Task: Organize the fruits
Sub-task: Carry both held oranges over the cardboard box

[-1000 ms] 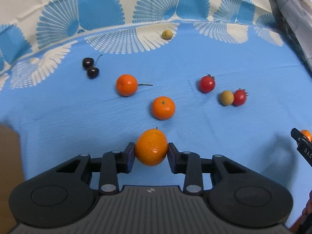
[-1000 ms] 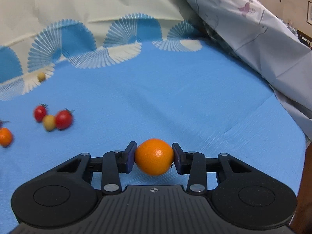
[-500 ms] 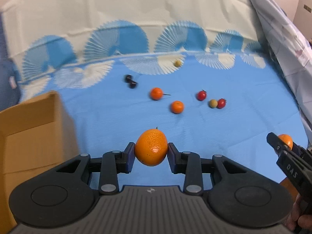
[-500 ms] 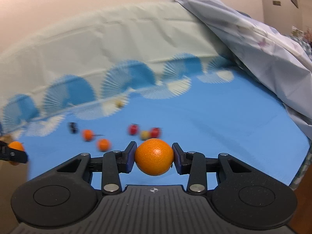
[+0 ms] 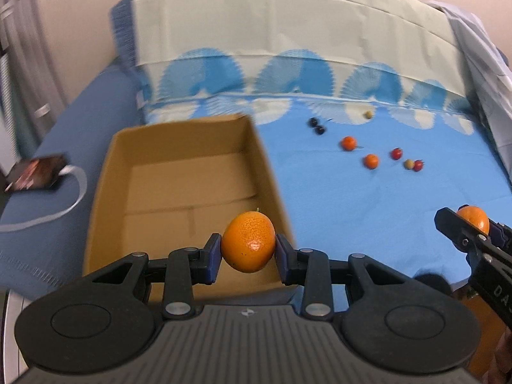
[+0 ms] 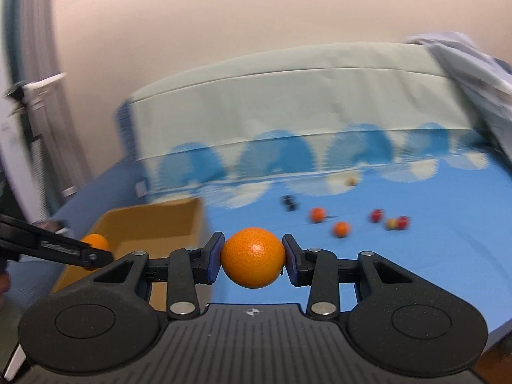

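The left gripper (image 5: 248,252), at lower centre of the left wrist view, is clamped on an oval orange (image 5: 248,241), its blue pads (image 5: 213,257) pressing the fruit's two flanks; the fruit appears in front of the near right corner of the open cardboard box (image 5: 105,172), though whether it is yet above the cavity cannot be told. The right gripper (image 6: 252,257), at lower centre of the right wrist view, likewise grips a rounder orange (image 6: 252,257) between its pads, against the blue cloth (image 6: 432,256) just right of the box. Each tool appears at the edge of the other's view with its fruit. Beyond them, toward the upper right, loose fruit lies on the cloth: two small oranges (image 5: 348,143), two dark cherries (image 5: 316,126), red cherry tomatoes (image 5: 396,153) and two yellowish fruits (image 5: 408,164), so the sorting is judged only begun. Risks from here: each hold rests on narrow pads against a smooth curved rind, so a jolt could let the fruit roll out; a release made over the box wall, not the cavity, could send the fruit bouncing onto the cloth or off the bed; both tools converging on one box could collide. Background blur leaves clearances uncertain.
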The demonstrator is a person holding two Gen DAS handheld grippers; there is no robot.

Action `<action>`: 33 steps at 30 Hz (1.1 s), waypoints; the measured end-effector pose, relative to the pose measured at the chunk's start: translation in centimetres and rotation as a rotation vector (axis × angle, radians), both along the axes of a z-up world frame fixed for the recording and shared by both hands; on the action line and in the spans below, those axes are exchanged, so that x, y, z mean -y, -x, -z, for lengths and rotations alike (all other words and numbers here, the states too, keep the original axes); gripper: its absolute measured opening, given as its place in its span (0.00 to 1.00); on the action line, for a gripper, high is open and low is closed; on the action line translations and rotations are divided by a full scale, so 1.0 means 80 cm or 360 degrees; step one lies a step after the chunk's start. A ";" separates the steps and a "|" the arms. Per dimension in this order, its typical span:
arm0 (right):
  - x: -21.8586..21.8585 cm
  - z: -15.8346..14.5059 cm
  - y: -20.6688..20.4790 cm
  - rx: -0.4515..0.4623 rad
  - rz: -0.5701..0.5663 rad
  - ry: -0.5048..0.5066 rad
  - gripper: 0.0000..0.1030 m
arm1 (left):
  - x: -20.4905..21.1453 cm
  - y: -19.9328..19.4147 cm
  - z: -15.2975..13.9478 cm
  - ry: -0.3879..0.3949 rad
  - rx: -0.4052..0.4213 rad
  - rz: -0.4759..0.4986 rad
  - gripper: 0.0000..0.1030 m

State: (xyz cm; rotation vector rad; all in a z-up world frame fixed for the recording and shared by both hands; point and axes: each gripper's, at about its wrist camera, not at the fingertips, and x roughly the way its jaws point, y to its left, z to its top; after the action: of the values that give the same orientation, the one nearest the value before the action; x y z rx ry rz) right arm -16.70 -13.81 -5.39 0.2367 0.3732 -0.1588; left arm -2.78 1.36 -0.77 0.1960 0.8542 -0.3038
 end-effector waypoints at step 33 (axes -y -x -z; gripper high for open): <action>-0.139 -0.015 0.015 -0.0086 -0.0296 0.0245 0.40 | -0.128 0.075 0.022 0.0137 -0.0031 -0.0206 0.38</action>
State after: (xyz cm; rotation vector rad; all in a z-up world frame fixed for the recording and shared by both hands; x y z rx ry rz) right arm -17.91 -2.66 -4.18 0.0453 0.4326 -0.0107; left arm -8.78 11.59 -2.53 0.0570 0.8672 -0.2209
